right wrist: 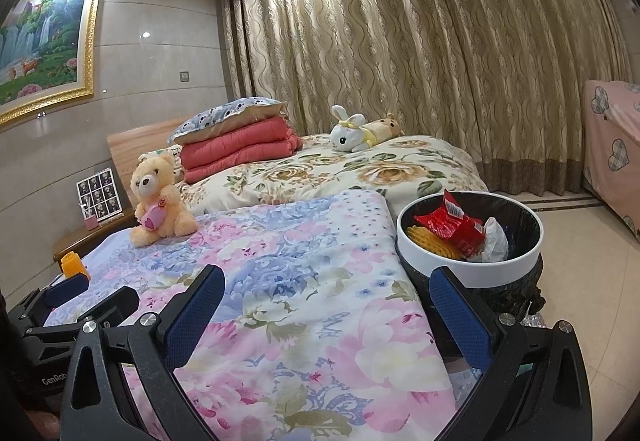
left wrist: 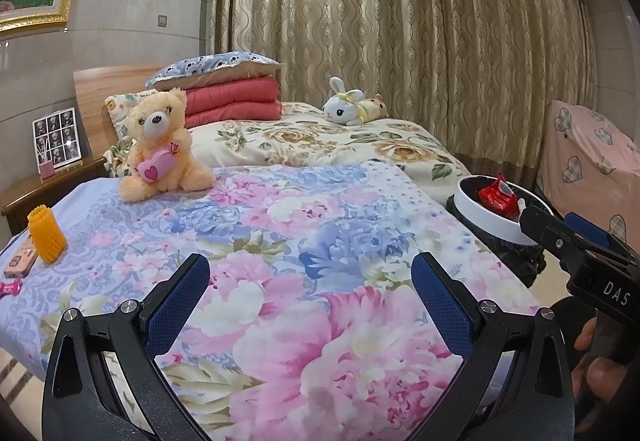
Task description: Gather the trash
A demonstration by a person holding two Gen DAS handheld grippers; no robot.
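Note:
An orange foam fruit net stands upright near the left edge of the floral bedspread, and shows small in the right wrist view. A white-rimmed trash bin with a black liner stands beside the bed on the right. It holds a red snack wrapper, a yellow foam net and crumpled white plastic. My left gripper hovers open and empty over the bedspread. My right gripper is open and empty too, with its right finger in front of the bin. The bin and the wrapper also appear in the left wrist view.
A pink phone and a small pink bone-shaped item lie by the foam net. On the bed are a teddy bear, a rabbit plush and a folded red quilt. A nightstand stands left, pink-covered furniture right.

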